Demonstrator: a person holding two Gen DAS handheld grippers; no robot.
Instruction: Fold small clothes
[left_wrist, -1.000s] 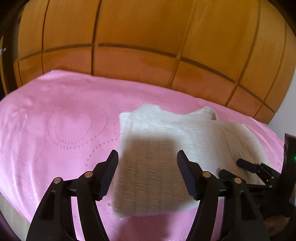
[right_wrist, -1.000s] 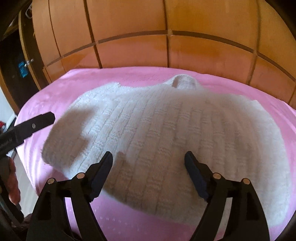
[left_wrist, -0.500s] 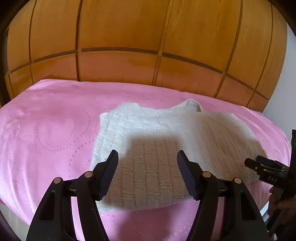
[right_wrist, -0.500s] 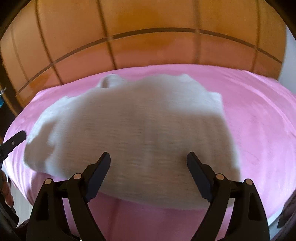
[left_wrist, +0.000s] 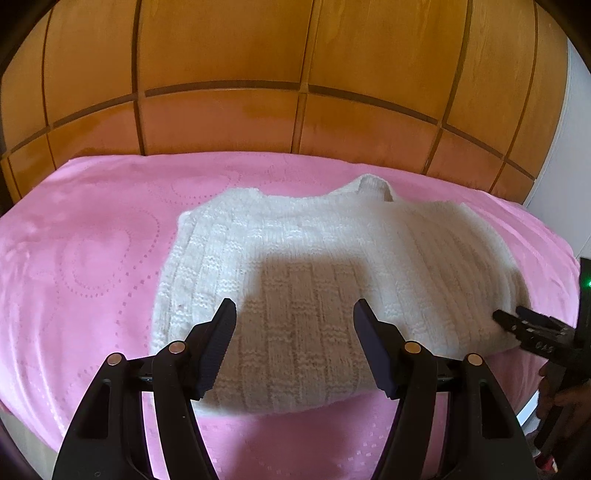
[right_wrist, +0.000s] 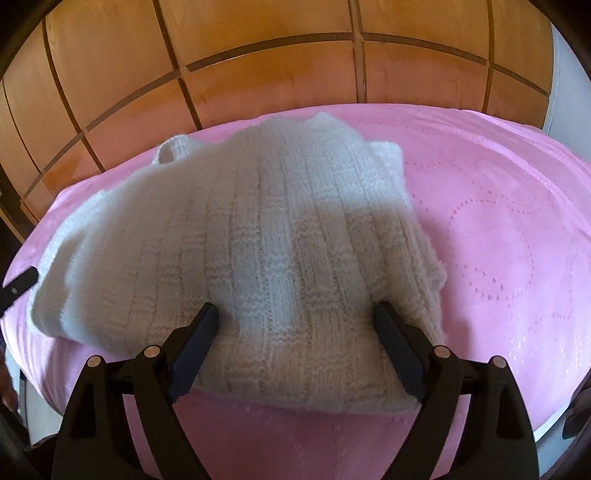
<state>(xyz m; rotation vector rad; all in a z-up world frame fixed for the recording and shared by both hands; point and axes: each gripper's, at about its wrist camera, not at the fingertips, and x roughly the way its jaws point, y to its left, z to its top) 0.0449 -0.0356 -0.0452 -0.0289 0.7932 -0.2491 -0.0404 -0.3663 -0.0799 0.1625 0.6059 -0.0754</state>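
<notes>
A white knitted sweater (left_wrist: 314, 266) lies flat on the pink bed cover (left_wrist: 81, 258), its collar (left_wrist: 373, 184) pointing toward the far wooden wall. My left gripper (left_wrist: 294, 317) is open and hovers over the sweater's near hem, nothing pressed between its pads. The right gripper (left_wrist: 524, 325) shows at the sweater's right corner, held by a hand (left_wrist: 565, 398). In the right wrist view the sweater (right_wrist: 258, 229) fills the middle and left. My right gripper (right_wrist: 297, 314) is open wide above the near hem. The left gripper's finger (right_wrist: 18, 286) peeks in at the left edge.
A panelled wooden wall (left_wrist: 295, 74) rises behind the bed. A white wall (left_wrist: 576, 155) stands at the far right. The pink cover (right_wrist: 498, 240) spreads bare to the right of the sweater, and the bed's near edge (right_wrist: 554, 428) drops off just below the grippers.
The right gripper has slid right along the sweater's near hem and rolled; bare pink cover now fills its right side. The left gripper has shifted, so the sweater sits centred before it.
</notes>
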